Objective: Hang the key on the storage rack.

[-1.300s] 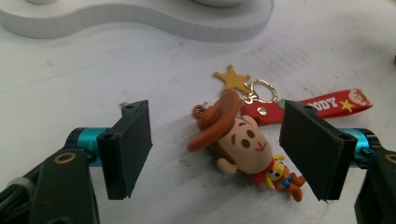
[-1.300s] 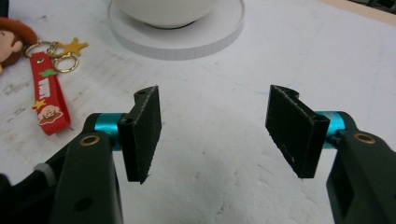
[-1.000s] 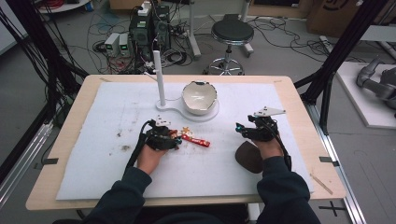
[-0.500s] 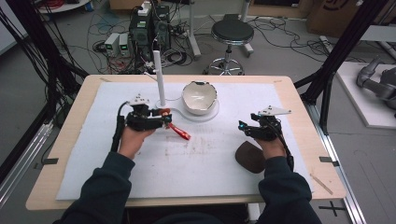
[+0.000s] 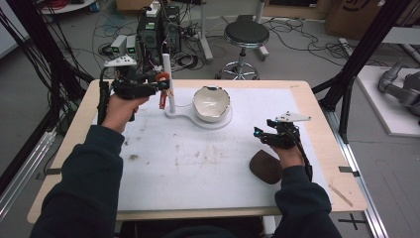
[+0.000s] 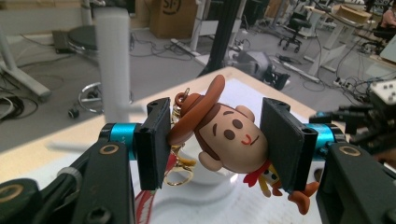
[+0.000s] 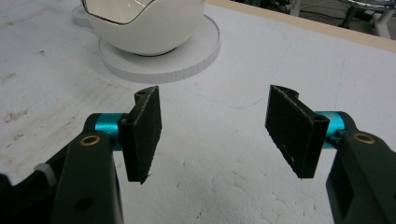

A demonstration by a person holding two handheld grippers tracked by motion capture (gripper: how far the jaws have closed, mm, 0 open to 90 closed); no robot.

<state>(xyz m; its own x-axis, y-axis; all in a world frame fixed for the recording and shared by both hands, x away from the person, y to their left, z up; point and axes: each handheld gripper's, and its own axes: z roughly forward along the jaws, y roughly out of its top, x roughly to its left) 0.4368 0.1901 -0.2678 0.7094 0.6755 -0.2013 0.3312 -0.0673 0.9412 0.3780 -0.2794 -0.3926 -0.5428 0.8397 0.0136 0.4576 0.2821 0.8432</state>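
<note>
Cowboy keychain figure point(image 6: 224, 135) sits clamped by its head between the jaws of the left gripper point(image 5: 159, 85), held in the air at the far left of the surface point(image 5: 74, 148), just beside a white upright post point(image 5: 168, 82); its gold ring and red strap hang below the jaws. The hand point(image 5: 119, 109) carrying that gripper reaches in from a dark sleeve. The surface is a pale wooden top covered by a white sheet point(image 5: 198, 158), smudged with brownish marks near its middle. The post rises from a flat white base point(image 5: 198, 119), which also carries a white bowl with a broken-shell rim point(image 5: 211, 103), at the far centre. Toward the right, a dark brown rounded piece point(image 5: 265, 168) lies on the sheet near the front edge, just beside the right gripper point(image 5: 261, 136), whose jaws stand apart with nothing between them, low over the sheet. A thin wooden stick point(image 5: 341, 195) lies at the right front corner. Beyond the surface, the grey floor holds tangled cables, computer boxes point(image 5: 153, 32) and a round black stool point(image 5: 246, 34); black frame struts stand at both sides, and cardboard cartons point(image 5: 356, 15) sit far right.
</note>
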